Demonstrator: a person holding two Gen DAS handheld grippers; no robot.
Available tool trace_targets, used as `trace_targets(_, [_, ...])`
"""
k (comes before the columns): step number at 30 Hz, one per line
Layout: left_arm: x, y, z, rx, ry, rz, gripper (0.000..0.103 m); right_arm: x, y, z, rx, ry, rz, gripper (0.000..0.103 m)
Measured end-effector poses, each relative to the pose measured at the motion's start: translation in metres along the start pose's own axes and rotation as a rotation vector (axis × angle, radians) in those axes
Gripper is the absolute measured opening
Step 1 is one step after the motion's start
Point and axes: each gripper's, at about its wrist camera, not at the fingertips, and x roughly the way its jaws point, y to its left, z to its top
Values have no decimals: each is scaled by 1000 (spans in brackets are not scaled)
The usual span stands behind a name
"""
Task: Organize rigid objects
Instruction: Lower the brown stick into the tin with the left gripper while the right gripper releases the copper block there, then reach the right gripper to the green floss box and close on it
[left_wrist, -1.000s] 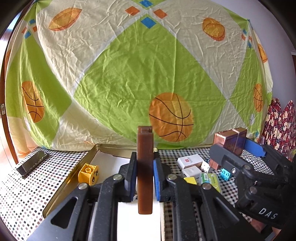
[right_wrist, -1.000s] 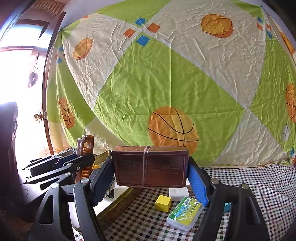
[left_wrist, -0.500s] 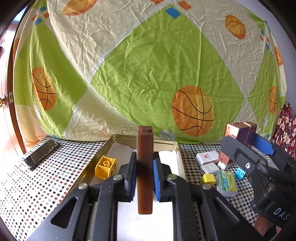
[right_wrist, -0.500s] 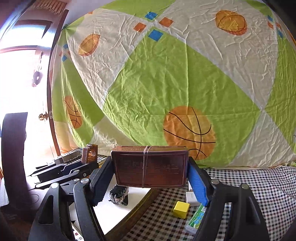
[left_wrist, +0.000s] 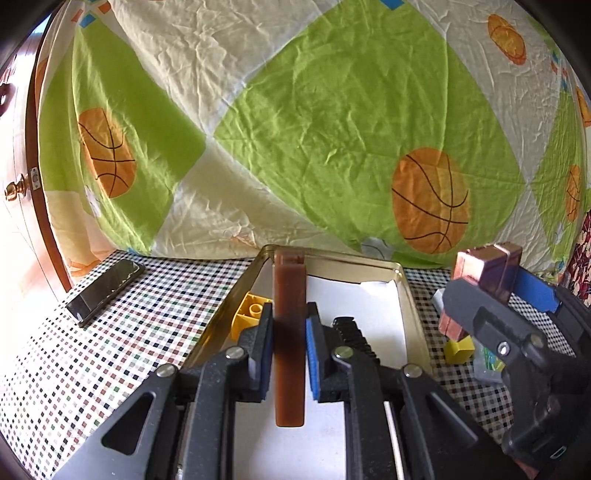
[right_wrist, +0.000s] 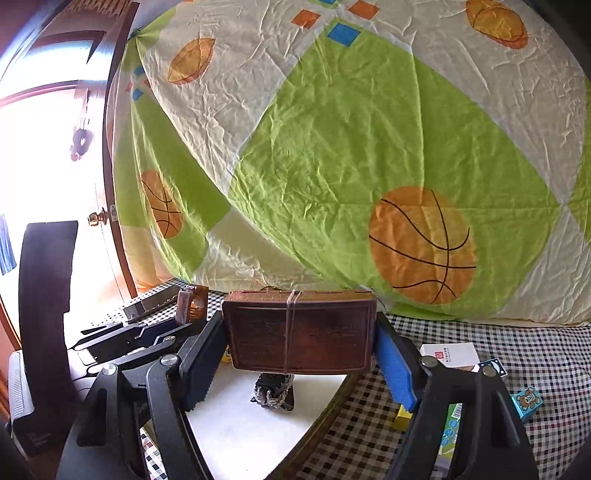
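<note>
My left gripper (left_wrist: 289, 350) is shut on a slim brown bar (left_wrist: 290, 332) that stands upright between its blue pads, above the gold metal tray (left_wrist: 412, 299) lined with white paper. A yellow brick (left_wrist: 249, 314) and a black toothed piece (left_wrist: 352, 334) lie in that tray. My right gripper (right_wrist: 299, 365) is shut on a flat brown box (right_wrist: 299, 330) bound by a thin band, held over the tray's (right_wrist: 328, 402) right edge. From the left wrist view the right gripper (left_wrist: 498, 295) with its box (left_wrist: 484, 269) sits at the tray's right side. The left gripper's (right_wrist: 162, 328) bar (right_wrist: 192, 304) shows left in the right wrist view.
On the checked cloth right of the tray lie a yellow cube (left_wrist: 460, 350), a white box (right_wrist: 448, 354), a green-labelled pack (right_wrist: 448, 428) and a small blue cube (right_wrist: 526, 400). A dark flat case (left_wrist: 107, 291) lies far left. A patterned sheet (left_wrist: 332, 129) hangs behind. A dark braided piece (right_wrist: 273, 393) rests in the tray.
Both grippers have swung left with their loads, from the table's right part toward the tray. The tray and the yellow brick now sit nearer the middle; the loose items slid to the right edge.
</note>
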Motion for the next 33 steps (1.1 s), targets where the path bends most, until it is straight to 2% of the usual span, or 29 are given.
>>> trace_targets(14, [23,22,-3,0,121,38,14,48,8,-23,3,227,66,78])
trace_targets(24, [35,25,-9,19,167,43,14,74,4,-35,23,325,135,78])
trace_targets(28, [37,24,-11,23,177,42,15,76,1,-37,16,319,124,82])
trace_targets(31, [37,22,-11,31,174,50,26,72,-2,-35,17,306,130,86])
trace_targets(33, [37,21,-12,30,167,55,49,67,-6,-34,27,291,130,89])
